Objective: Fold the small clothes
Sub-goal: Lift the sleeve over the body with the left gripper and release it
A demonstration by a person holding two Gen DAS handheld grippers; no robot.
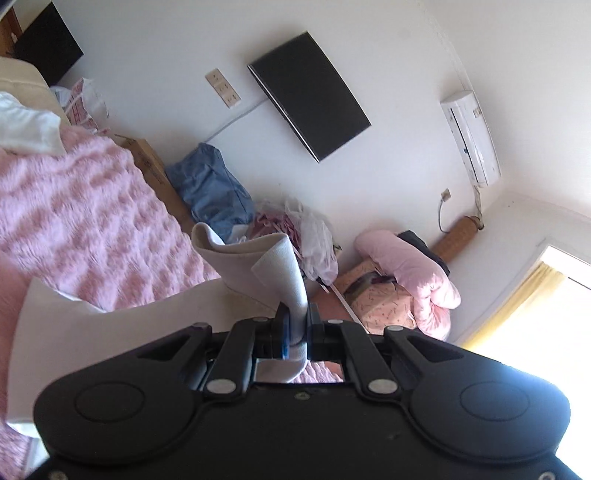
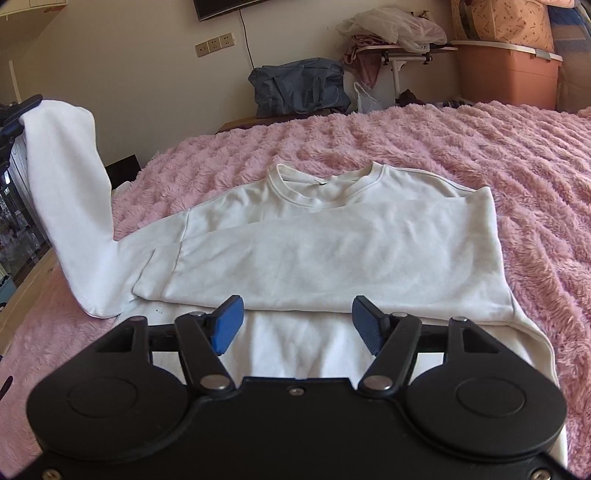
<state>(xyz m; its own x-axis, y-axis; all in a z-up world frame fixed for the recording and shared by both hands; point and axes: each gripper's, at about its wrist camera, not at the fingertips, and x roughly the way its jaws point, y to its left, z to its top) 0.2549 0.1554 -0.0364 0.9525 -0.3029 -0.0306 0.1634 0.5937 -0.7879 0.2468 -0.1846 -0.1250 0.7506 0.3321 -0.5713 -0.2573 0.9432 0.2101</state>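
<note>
A white sweatshirt (image 2: 332,236) lies flat on the pink fluffy bedspread (image 2: 480,155), neck away from me. One sleeve (image 2: 295,254) is folded across the chest. My left gripper (image 1: 296,321) is shut on the cuff of the other sleeve (image 1: 266,266) and holds it raised in the air; in the right wrist view that raised sleeve (image 2: 66,192) hangs at the far left from the left gripper (image 2: 16,110). My right gripper (image 2: 297,325) is open and empty, hovering just above the sweatshirt's lower body.
A blue bag (image 2: 299,88) sits on the floor past the bed. A small table with piled clothes (image 2: 391,33) and an orange storage bin (image 2: 509,74) stand at the back right. A TV (image 1: 308,94) hangs on the wall.
</note>
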